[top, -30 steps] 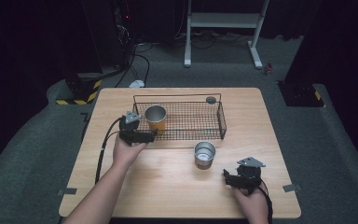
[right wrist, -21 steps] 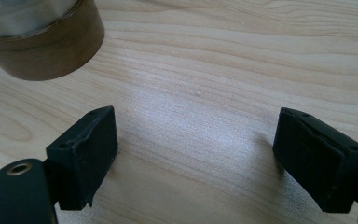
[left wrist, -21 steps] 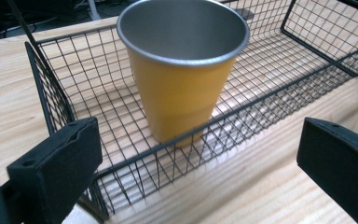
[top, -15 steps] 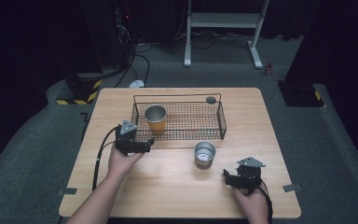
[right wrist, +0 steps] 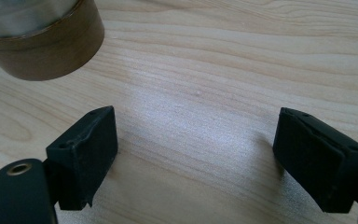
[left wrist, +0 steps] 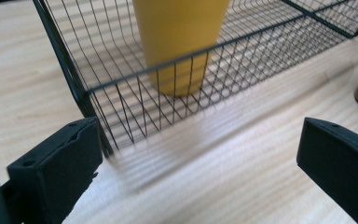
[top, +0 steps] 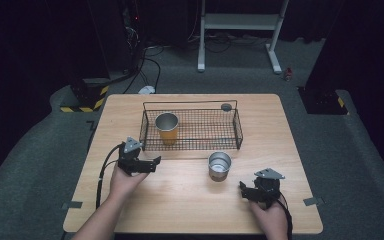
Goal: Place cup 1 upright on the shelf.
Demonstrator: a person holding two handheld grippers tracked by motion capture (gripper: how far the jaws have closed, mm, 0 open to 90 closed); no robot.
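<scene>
At centre-left of the high view the left gripper (top: pixel 152 164) hovers empty, jaws spread wide, just outside the wire basket (top: pixel 190 145) where the yellow cup (top: pixel 167 128) already stands. Just right of centre stands the silver cup (top: pixel 219 166) on the table (top: pixel 180 200): probably light, rigid and slick, best pinched across its wall. At lower right the right gripper (top: pixel 242 187) waits wide open, touching nothing.
</scene>
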